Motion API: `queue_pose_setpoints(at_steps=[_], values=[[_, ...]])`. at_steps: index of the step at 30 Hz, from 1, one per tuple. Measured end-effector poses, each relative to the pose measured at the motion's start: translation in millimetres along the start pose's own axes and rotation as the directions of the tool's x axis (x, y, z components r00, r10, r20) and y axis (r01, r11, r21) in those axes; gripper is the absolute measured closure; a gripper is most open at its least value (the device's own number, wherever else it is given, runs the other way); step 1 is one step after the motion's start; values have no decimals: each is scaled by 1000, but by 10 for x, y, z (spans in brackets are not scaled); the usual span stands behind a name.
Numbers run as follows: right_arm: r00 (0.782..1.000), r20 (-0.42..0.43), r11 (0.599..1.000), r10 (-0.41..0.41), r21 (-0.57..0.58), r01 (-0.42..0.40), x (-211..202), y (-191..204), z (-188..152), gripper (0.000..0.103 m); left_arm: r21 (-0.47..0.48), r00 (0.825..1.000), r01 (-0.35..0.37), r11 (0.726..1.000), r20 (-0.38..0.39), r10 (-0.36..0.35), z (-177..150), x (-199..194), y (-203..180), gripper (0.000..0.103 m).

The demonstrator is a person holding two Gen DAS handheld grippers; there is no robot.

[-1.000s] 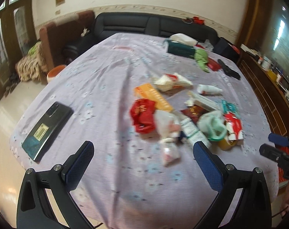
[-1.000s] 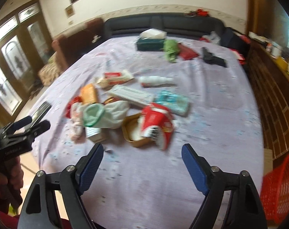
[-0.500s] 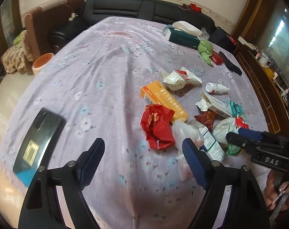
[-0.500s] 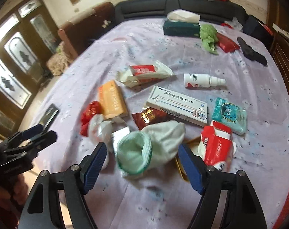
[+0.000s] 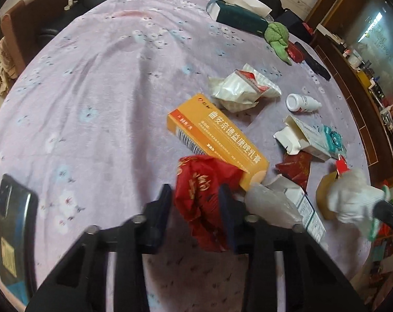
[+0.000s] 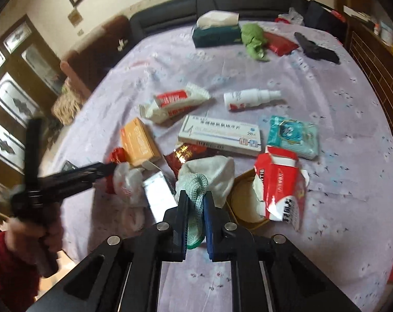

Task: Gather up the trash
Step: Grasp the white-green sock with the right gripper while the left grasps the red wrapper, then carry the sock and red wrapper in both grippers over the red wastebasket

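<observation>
Trash lies in a heap on the lilac floral tablecloth [image 5: 92, 91]. My left gripper [image 5: 196, 197] is shut on a crumpled red wrapper [image 5: 204, 189], right in front of an orange medicine box [image 5: 217, 135]. My right gripper [image 6: 195, 202] is shut on the green cuff of a white work glove [image 6: 212, 171]. That glove also shows in the left wrist view [image 5: 352, 197] at the right edge. In the right wrist view the left gripper's arm [image 6: 66, 179] reaches in from the left.
Around lie a clear plastic bag [image 5: 271, 205], a white-blue pill box [image 6: 219, 135], a torn red-white carton [image 6: 279, 182], a spray bottle [image 6: 251, 96], a teal packet [image 6: 292, 135], a white-red wrapper [image 5: 243, 85]. A phone [image 5: 12, 228] lies near left. Tissue box [image 6: 217, 33] at back.
Both grippers moved forward and down into the heap and closed. The left one took hold of the red wrapper, the right one took hold of the glove's cuff.
</observation>
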State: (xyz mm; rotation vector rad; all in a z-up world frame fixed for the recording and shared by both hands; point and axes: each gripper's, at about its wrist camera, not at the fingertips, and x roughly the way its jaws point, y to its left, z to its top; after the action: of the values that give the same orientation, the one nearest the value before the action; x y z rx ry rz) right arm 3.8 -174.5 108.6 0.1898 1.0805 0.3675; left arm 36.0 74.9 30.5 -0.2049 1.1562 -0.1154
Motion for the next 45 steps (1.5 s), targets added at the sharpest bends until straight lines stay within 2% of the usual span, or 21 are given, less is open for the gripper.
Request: queue_pose_setpoints(at_steps=[2,8,19,26,32,45], values=[[1000,22,1000,5,9,-5,-111,-14,-20,92,13,1000,-11,1000,-8,11,22,39,-17,95],[999,38,999,-6,46,5,-207,-109,-71,92,34,1000,-1,999,10,1,-75,-62,-54,96],[997,73,995,8,98,-15,-328,-266,-154,92,69,990,43,997,130,-52,-151,-692,-181,96],[993,121,994,13,106,-26,-490,-270,-194,92,149,984,81,986,148,-103,-152,-835,-552,96],[987,160,985,-14,174,-14,-728,-485,-315,92,266,979,136,954,113,-170,-229,-809,-1089,96],[960,242,922,-142,384,40,-1542,-1372,-922,92,501,955,255,827,3,-296,-622,-774,-2605,96]])
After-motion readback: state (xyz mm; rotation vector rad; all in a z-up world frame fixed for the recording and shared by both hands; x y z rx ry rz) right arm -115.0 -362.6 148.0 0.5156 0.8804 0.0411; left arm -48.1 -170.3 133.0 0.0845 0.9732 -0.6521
